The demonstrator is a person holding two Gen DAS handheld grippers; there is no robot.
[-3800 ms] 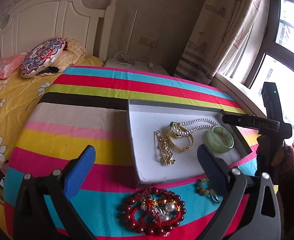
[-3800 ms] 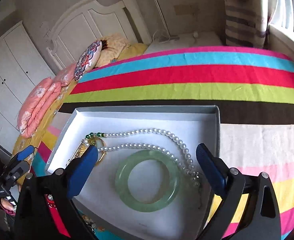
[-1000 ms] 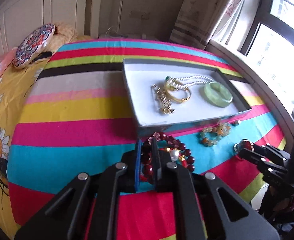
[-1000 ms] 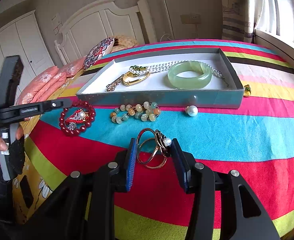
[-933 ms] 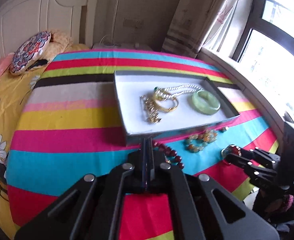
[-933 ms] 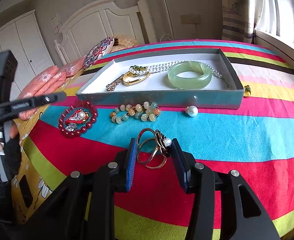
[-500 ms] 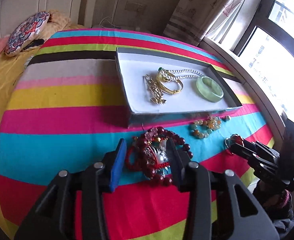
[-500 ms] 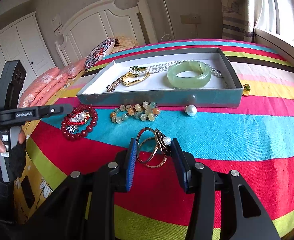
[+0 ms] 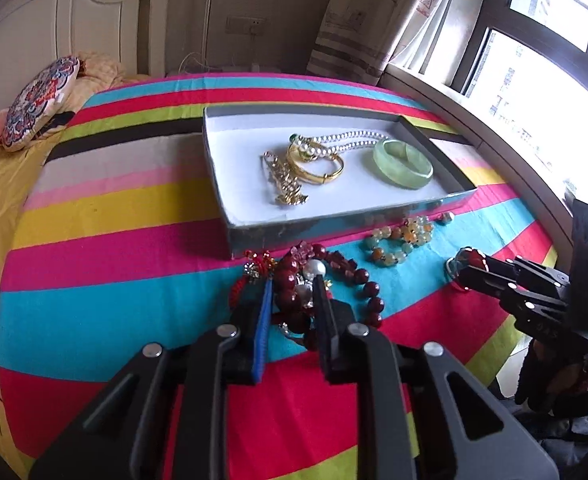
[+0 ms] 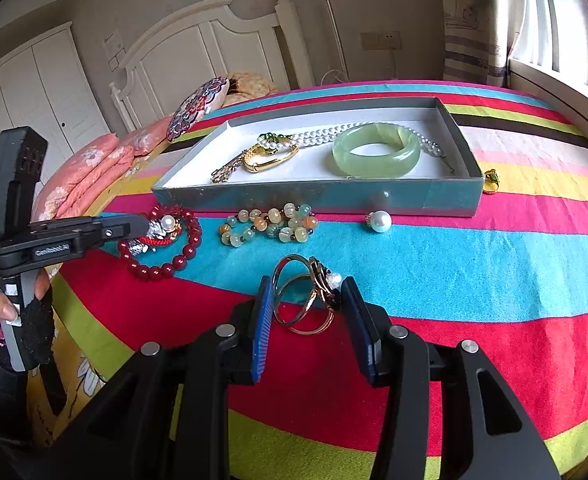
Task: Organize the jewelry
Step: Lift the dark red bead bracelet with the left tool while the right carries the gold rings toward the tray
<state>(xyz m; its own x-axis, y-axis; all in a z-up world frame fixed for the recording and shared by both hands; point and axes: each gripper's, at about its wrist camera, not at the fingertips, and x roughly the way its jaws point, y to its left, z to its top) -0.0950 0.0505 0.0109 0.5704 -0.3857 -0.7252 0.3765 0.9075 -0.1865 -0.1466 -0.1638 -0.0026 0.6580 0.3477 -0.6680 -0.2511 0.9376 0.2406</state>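
Your left gripper (image 9: 289,296) is nearly closed around the red bead bracelet (image 9: 326,280), lower centre of the left wrist view, just in front of the grey tray (image 9: 249,236). Its jaws pinch the bunched middle with the pearl and red cord; it looks like a grip, but you can't tell if it's lifted. The bracelet is light, floppy and strung, its beads round and slick, so it'll sag and swing. Hold the knotted cord cluster, not a single bead.

Your right gripper (image 10: 306,312) is part open, jaws either side of the gold rings (image 10: 306,296), lower centre of the right wrist view, on the striped bedspread (image 10: 454,264). Contact is unclear and nothing is clearly clamped. The rings are thin, stiff, light metal and will skate or pop out; close across both hoops near the pearl setting.

The mixed bead bracelet (image 10: 269,226) and loose pearl (image 10: 380,222) lie mid-frame before the tray, well ahead of the jaws. The jade bangle (image 10: 376,150) already sits inside.
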